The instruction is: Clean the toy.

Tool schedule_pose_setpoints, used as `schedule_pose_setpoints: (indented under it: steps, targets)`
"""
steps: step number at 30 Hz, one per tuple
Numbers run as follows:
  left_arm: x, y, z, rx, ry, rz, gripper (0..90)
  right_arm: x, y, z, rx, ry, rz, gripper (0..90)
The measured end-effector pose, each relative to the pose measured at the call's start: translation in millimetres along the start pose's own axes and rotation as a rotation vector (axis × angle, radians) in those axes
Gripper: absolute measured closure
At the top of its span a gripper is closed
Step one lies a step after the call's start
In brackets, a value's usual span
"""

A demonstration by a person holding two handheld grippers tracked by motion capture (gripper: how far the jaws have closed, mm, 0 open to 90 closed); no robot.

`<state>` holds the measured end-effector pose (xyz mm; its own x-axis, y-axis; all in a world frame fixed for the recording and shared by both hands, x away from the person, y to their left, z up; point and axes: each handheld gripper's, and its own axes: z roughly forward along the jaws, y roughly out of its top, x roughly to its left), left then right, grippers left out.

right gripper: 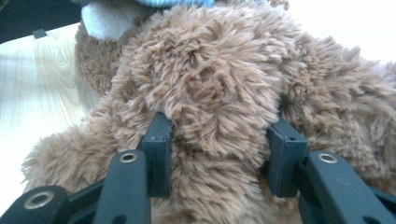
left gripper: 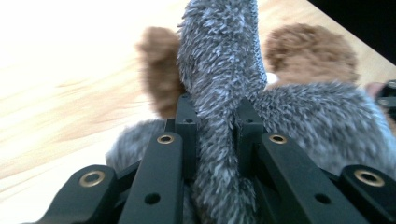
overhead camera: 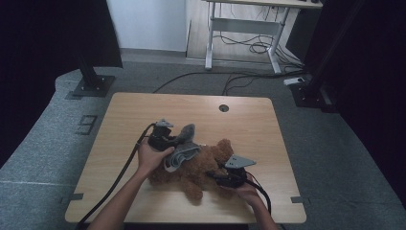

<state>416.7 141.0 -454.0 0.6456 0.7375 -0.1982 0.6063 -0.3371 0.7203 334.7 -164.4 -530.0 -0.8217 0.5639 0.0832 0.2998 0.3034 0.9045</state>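
- The left gripper [overhead camera: 167, 139] has its jaws pinched tight on a strip of the grey scarf [left gripper: 219, 93]; in the left gripper view the fuzzy grey cloth is squeezed narrow between the two black jaws and runs up past them.
- The right gripper [right gripper: 219, 154] has its jaws closed on a limb of the brown teddy bear [right gripper: 210, 84], the fur bulging out between and above them.
- In the high view the bear [overhead camera: 201, 165] lies near the middle of the wooden table [overhead camera: 249, 120], toward the person's edge, between the two hands.
- The scarf [overhead camera: 184, 151] lies over the bear's upper part, one end lifted toward the left gripper.
- The left hand [overhead camera: 151, 160] holds its gripper just left of the bear; the right hand [overhead camera: 246, 191] sits at the bear's lower right, its gripper [overhead camera: 230, 179] against the fur.
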Motion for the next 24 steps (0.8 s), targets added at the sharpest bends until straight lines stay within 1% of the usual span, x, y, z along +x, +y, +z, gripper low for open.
schedule_pose_setpoints:
  steps: [2, 4, 5, 7, 10, 12, 13, 15, 16, 19, 22, 24]
  targets:
    - [12.3, -4.9, -6.1, -0.003, -0.018, -0.039, 76.9, -0.3, 0.0, -0.2, 0.0, 0.0, -0.001, 52.3]
    - [21.2, -10.2, -12.2, -0.012, -0.033, -0.058, 76.9, -0.4, 0.0, 0.0, 0.0, 0.0, -0.001, 52.3]
    - [24.6, -12.5, -15.5, -0.012, -0.027, -0.063, 76.9, -0.6, 0.0, 0.3, -0.001, 0.001, 0.0, 52.3]
    - [30.2, -16.3, -22.0, -0.017, -0.004, -0.065, 76.9, -0.9, -0.1, 0.4, -0.001, 0.0, 0.004, 52.3]
    - [38.2, -21.7, -30.4, -0.017, 0.018, -0.08, 77.0, -0.6, -0.2, 0.2, 0.0, -0.003, 0.006, 52.3]
    - [41.4, -24.5, -34.5, -0.022, 0.017, -0.089, 77.0, -0.6, -0.1, 0.2, -0.001, -0.003, 0.007, 52.3]
    - [41.4, -25.1, -36.1, -0.029, 0.008, -0.087, 77.0, -0.6, -0.1, 0.3, -0.001, -0.004, 0.008, 52.3]
    - [36.4, -23.9, -38.1, -0.048, -0.01, -0.077, 77.0, -0.5, -0.1, 0.3, -0.001, -0.005, 0.01, 52.3]
    - [31.7, -22.0, -38.5, -0.057, -0.028, -0.068, 77.0, -0.4, -0.2, 0.4, -0.002, -0.004, 0.012, 52.3]
    - [10.6, -11.6, -36.2, -0.081, -0.086, -0.028, 76.9, 0.5, -0.1, 0.5, -0.002, -0.007, 0.008, 52.3]
    - [-15.6, 2.4, -23.6, -0.086, -0.164, 0.008, 76.8, 1.3, -0.4, 0.8, -0.007, -0.008, 0.001, 52.1]
    - [-32.6, 11.3, -9.6, -0.07, -0.194, 0.036, 76.8, 1.8, -0.3, 0.8, -0.007, -0.007, 0.002, 51.9]
